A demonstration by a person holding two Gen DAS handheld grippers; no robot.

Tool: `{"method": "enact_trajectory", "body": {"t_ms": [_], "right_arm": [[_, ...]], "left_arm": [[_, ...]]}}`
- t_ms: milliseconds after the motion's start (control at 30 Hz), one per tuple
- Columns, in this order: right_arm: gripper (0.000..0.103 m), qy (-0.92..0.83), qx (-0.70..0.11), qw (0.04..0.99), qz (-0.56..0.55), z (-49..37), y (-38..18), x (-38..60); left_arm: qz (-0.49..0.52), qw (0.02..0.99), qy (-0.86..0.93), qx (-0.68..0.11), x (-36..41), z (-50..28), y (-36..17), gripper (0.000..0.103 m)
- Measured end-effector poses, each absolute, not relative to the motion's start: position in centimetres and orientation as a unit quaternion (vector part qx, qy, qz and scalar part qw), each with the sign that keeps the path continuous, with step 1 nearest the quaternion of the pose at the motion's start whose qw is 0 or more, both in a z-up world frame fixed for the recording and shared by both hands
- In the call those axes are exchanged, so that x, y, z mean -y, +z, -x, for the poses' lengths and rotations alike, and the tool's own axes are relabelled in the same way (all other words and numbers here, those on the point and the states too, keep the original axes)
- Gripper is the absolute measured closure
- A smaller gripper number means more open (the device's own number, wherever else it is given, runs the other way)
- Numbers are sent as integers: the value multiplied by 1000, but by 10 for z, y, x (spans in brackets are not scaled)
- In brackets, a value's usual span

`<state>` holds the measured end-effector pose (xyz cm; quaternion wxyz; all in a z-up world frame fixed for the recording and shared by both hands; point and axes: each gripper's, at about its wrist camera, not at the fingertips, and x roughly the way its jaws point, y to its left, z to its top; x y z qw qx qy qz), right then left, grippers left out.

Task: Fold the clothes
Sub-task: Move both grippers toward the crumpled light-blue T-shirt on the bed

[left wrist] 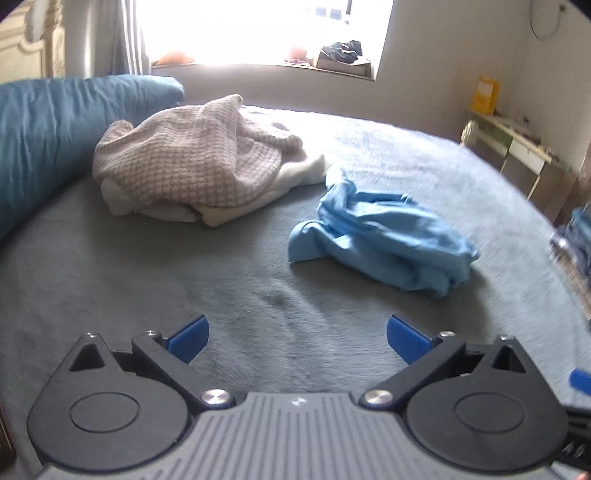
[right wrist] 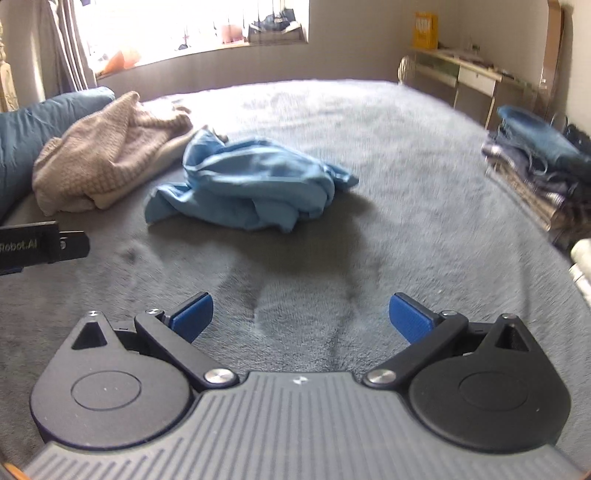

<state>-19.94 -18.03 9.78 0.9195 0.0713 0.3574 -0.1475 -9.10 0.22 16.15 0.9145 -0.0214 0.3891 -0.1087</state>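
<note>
A grey plush bed cover (right wrist: 388,155) fills both views, its nap brushed into darker streaks near the cameras; its far edge washes out under glare from the window (left wrist: 258,29). A teal ribbed pillow (left wrist: 44,140) runs along the left side, cut off by the frame. Beside it sits a beige waffle-knit sweater (left wrist: 177,162), heaped on a cream garment (left wrist: 236,210) that is mostly hidden beneath. Near that heap, and possibly touching it, a light-blue garment (right wrist: 251,184) lies crumpled mid-bed, smooth and thin, its shape impossible to read. At the right edge a stack of dark folded clothes (right wrist: 539,166) is blurred and partly cut off. A desk (right wrist: 469,74) stands by the far wall. The left gripper (left wrist: 297,338) and right gripper (right wrist: 301,314) hover low over bare cover, well short of the blue garment, each with its 2 blue-padded fingers spread wide and holding nothing.
</note>
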Motion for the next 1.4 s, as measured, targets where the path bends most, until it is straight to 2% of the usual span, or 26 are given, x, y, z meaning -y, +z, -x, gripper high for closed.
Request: {"method": "enact_trajectory", "body": {"t_ms": [600, 1400], "right_arm": [[1, -151, -313, 935, -73, 261, 146, 163], [1, -154, -288, 940, -102, 288, 157, 172]], "left_arm": [[-24, 935, -96, -340, -5, 151, 204, 0], [-84, 946, -118, -290, 0, 181, 214, 0]]}}
